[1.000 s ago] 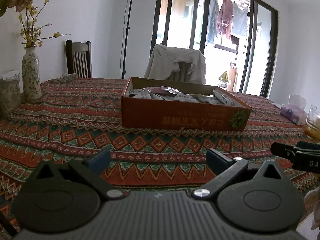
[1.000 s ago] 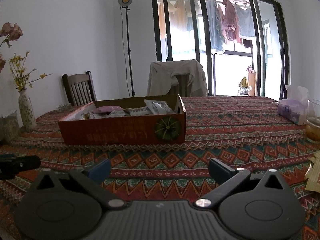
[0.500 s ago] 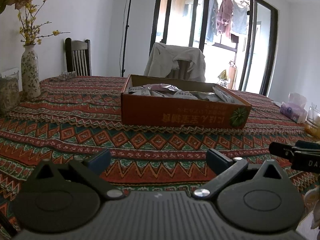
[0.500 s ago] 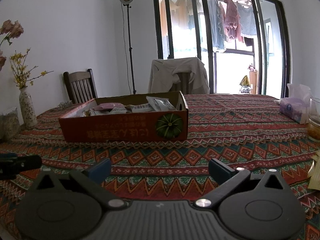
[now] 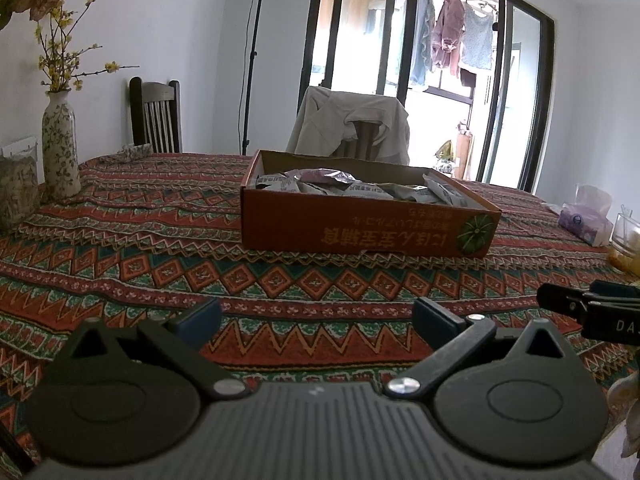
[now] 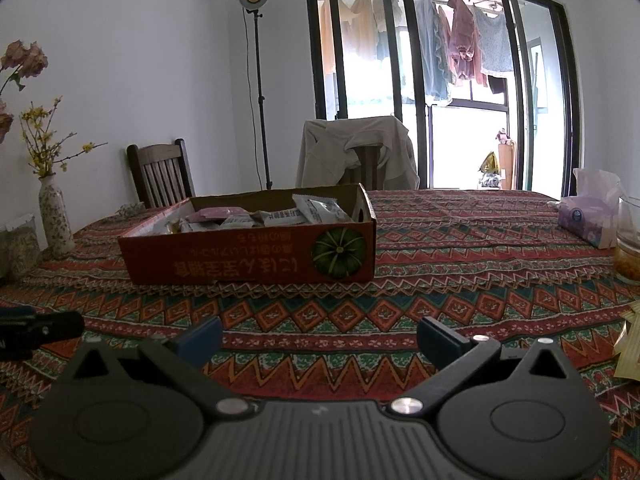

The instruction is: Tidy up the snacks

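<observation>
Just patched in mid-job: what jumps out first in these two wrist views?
The red cardboard box with a pumpkin print, mid-table and full of snack packets. It sits on a loud zigzag tablecloth, with a flowered vase at the far left. Both claws, left and right, hang open and empty short of the box.

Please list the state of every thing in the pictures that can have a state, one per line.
left gripper: open, holding nothing, above the tablecloth.
right gripper: open, holding nothing.
cardboard box: open on top, standing on the tablecloth, print upside down.
snack packets: lying loose inside the box.
vase: upright, with flowers in it.
tissue pack: open, a tissue sticking out.
</observation>
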